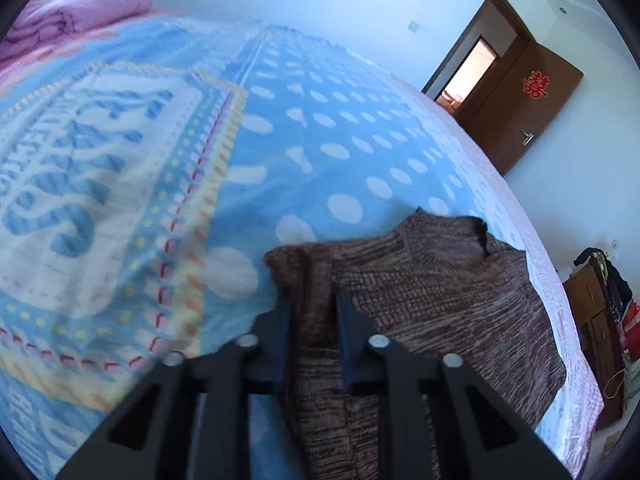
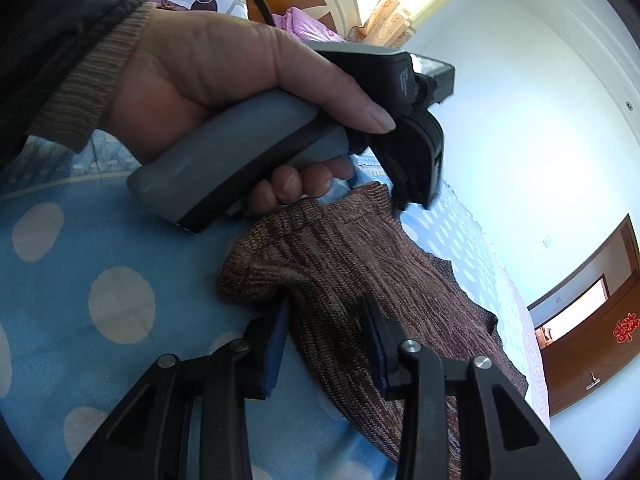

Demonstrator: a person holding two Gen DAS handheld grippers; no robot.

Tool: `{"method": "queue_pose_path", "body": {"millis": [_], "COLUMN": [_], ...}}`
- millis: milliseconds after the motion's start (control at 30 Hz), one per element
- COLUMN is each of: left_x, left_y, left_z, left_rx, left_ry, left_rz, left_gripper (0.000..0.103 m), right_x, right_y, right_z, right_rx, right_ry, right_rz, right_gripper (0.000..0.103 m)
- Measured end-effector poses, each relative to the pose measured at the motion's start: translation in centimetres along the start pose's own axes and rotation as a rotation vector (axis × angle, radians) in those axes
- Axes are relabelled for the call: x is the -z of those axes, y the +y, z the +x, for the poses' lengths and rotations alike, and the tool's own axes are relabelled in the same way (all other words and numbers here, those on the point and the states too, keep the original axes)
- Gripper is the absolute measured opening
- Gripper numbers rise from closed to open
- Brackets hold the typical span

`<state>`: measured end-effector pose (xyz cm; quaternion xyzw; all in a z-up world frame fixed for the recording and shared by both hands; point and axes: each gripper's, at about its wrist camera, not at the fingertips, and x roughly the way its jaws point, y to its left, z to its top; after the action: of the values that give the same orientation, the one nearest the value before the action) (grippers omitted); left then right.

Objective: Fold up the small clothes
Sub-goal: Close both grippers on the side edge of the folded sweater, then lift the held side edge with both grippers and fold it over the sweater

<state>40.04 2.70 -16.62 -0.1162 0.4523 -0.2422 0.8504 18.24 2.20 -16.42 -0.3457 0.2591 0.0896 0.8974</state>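
Note:
A small brown knitted sweater (image 1: 452, 304) lies on the blue dotted blanket (image 1: 320, 152), neck hole toward the far right. My left gripper (image 1: 313, 300) has its fingers closed around a bunched fold at the sweater's left edge. In the right wrist view my right gripper (image 2: 326, 308) straddles the sweater (image 2: 360, 280) near a rolled edge, jaws partly apart with knit between them. The left gripper's body (image 2: 416, 152) and the hand on its grey handle (image 2: 240, 168) sit just beyond, over the sweater's far corner.
The bed's right edge (image 1: 560, 280) runs close to the sweater. A pink quilt (image 1: 72, 12) lies at the bed's far left. A brown door (image 1: 532, 112) stands open. A wooden cabinet with clothes (image 1: 600, 320) stands at the right.

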Motion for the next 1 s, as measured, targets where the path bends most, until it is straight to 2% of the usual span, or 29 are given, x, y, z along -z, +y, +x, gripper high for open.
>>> {"method": "queue_pose_path", "body": {"millis": [67, 167, 333, 467, 533, 833, 933, 1000], "left_x": [-0.2, -0.2, -0.5, -0.8, -0.9, -1.5, -2.2, -2.7], "left_y": [0.4, 0.8, 0.9, 0.6, -0.1, -2.2, -3.4, -4.5], "left_z": [-0.1, -0.8, -1.8, -2.9, -3.3, -4.1, -4.5, -4.7], "left_rx": [0.024, 0.054, 0.080, 0.136, 0.134, 0.177, 0.207, 0.224], "left_ry": [-0.004, -0.012, -0.011, -0.042, -0.053, -0.112, -0.140, -0.152], "left_rz": [-0.020, -0.055, -0.092, -0.145, -0.138, -0.218, -0.223, -0.214], "left_gripper": [0.013, 0.011, 0.010, 0.010, 0.010, 0.009, 0.009, 0.009], "right_x": [-0.1, -0.2, -0.3, 0.0, 0.4, 3.8, 5.2, 5.9], "right_y": [0.7, 1.3, -0.7, -2.5, -3.6, -9.2, -11.7, -12.9], "right_z": [-0.2, -0.9, -3.8, -6.4, -7.3, -8.4, -8.6, -8.9], "right_rx": [-0.011, -0.011, -0.069, -0.100, -0.121, -0.246, -0.298, -0.301], "right_ry": [-0.003, -0.019, -0.089, -0.122, -0.132, -0.161, -0.190, -0.200], "right_rz": [-0.027, -0.052, 0.055, 0.135, 0.194, 0.473, 0.569, 0.608], "right_gripper": [0.016, 0.005, 0.005, 0.005, 0.005, 0.004, 0.004, 0.004]}}
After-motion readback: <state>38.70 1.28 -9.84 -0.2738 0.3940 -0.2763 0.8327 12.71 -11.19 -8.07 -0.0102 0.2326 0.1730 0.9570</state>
